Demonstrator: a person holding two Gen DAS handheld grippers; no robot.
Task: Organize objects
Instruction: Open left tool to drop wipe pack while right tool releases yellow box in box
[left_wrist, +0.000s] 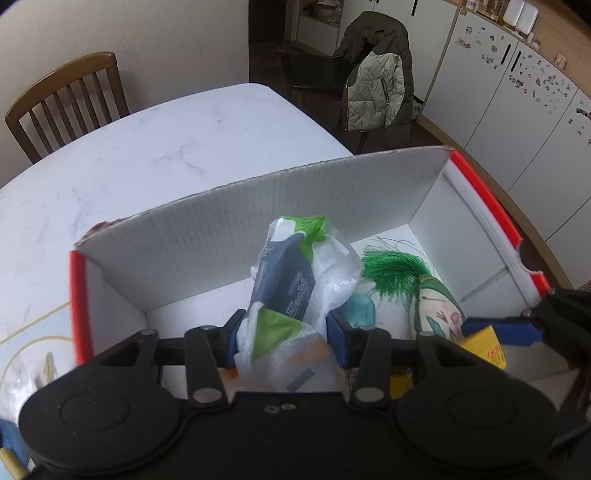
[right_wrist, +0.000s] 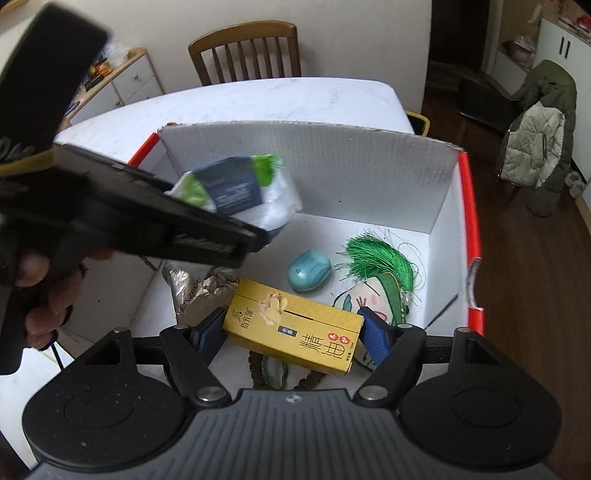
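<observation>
Both claws are working over the white cardboard box with red edges: the left gripper is pinching a soft plastic packet printed in green and dark blue, holding it above the box floor near the back wall, while the right gripper is clamping a yellow carton across its long sides, low over the near part of the box. Judging by the task, each piece is being set down inside, so the sensible way is to be lowering each one onto a bare patch of floor before the jaws are let go. The carton is hanging over a string of brown beads and just beside an embroidered sachet with a green tassel, so shifting it towards the open floor by the silver foil pouch would keep it from landing tilted. The packet is limp and will slump when released; it wants dropping close to the floor, clear of the teal pebble-shaped object. Underneath, the box is sitting on a white marble-look table, with a wooden chair pulled up at the far side, a padded jacket hanging over another chair, and white cabinets lining the dark-floored room.
</observation>
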